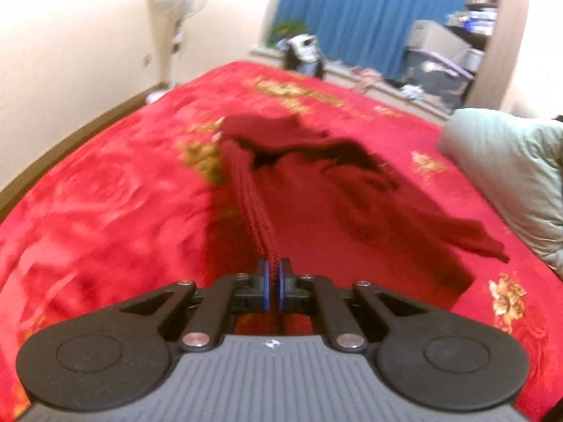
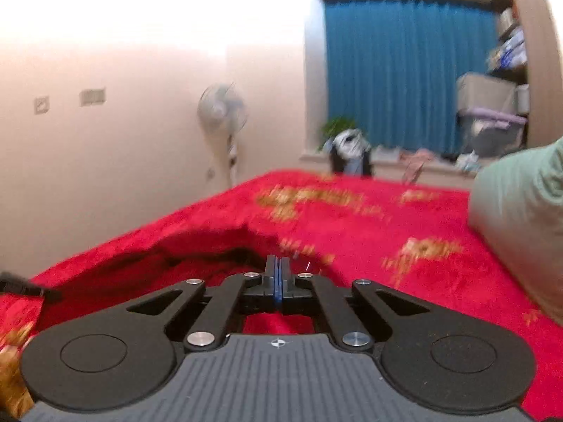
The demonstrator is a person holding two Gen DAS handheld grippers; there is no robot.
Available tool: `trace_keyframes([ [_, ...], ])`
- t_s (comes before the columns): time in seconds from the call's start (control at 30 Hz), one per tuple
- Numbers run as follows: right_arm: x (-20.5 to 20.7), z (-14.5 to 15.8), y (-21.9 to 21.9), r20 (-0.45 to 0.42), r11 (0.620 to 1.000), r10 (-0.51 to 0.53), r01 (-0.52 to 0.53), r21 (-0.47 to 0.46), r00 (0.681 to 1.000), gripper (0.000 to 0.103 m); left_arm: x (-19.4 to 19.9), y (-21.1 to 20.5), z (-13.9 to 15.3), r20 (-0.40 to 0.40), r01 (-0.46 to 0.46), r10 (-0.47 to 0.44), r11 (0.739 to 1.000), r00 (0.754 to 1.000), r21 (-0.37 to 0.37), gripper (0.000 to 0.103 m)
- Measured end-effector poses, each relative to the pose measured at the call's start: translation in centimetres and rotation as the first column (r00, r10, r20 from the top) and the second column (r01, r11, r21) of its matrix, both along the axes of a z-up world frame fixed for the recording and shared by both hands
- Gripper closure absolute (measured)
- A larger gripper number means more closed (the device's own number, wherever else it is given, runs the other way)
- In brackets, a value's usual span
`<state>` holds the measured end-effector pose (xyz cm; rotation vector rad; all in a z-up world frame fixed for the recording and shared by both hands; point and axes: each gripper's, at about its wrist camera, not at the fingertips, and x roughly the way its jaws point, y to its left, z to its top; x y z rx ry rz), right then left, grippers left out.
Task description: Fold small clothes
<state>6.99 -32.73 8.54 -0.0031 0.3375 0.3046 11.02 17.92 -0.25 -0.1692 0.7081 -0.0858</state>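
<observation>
A dark red knitted garment point(image 1: 316, 190) lies partly lifted over a bright red flowered bedspread point(image 1: 105, 190). My left gripper point(image 1: 273, 274) is shut on the garment's ribbed edge, which runs taut away from the pads. In the right wrist view the garment point(image 2: 197, 256) lies to the left below my right gripper point(image 2: 278, 270). Its jaws are pressed together; what they hold is hidden under them. The bedspread point(image 2: 387, 225) fills the lower half of that view. Both views are blurred.
A pale green pillow point(image 1: 510, 176) lies at the bed's right side, also in the right wrist view point(image 2: 517, 218). A standing fan point(image 1: 177, 17) is by the wall. A blue curtain point(image 1: 369, 14), a cluttered sill and storage boxes point(image 1: 436, 56) lie beyond the bed.
</observation>
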Motion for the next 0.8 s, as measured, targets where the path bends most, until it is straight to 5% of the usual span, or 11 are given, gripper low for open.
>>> trace_keyframes([
  [0.1, -0.8, -1.4, -0.1, -0.027, 1.000, -0.012, 0.011, -0.025, 1.000, 0.088, -0.7, 1.7, -0.4, -0.044, -0.044, 0.046, 0.998, 0.998, 0.047, 0.098],
  [0.17, -0.2, -3.2, 0.1, -0.112, 0.999, 0.017, -0.013, 0.037, 0.994, 0.057, -0.7, 2.4, -1.2, -0.093, -0.051, 0.057, 0.997, 0.994, 0.064, 0.098],
  [0.2, 0.3, -4.2, 0.3, -0.149, 0.998, 0.023, -0.015, 0.056, 0.989, 0.055, -0.5, 2.9, -1.8, -0.125, -0.047, 0.052, 0.998, 0.991, 0.048, 0.098],
  [0.3, 2.6, -7.2, 1.6, -0.242, 0.998, -0.003, 0.019, 0.062, 0.970, 0.054, 0.4, 2.9, -2.8, -0.184, -0.030, 0.037, 0.999, 0.982, 0.042, 0.095],
  [0.47, 8.7, -12.4, 2.3, -0.362, 0.987, -0.097, 0.137, 0.086, 0.927, 0.052, 2.3, 2.6, -4.1, -0.227, -0.050, 0.058, 0.998, 0.972, 0.041, 0.053],
  [0.73, 17.9, -18.8, 4.4, -0.481, 0.973, -0.059, 0.158, 0.167, 0.875, 0.049, 5.8, 4.2, -6.7, -0.315, -0.118, 0.131, 0.991, 0.940, 0.061, 0.052],
  [0.8, 18.2, -19.1, 6.2, -0.436, 0.988, -0.060, 0.117, 0.106, 0.898, 0.065, 6.7, 4.5, -7.4, -0.334, -0.126, 0.135, 0.991, 0.933, 0.050, 0.053],
])
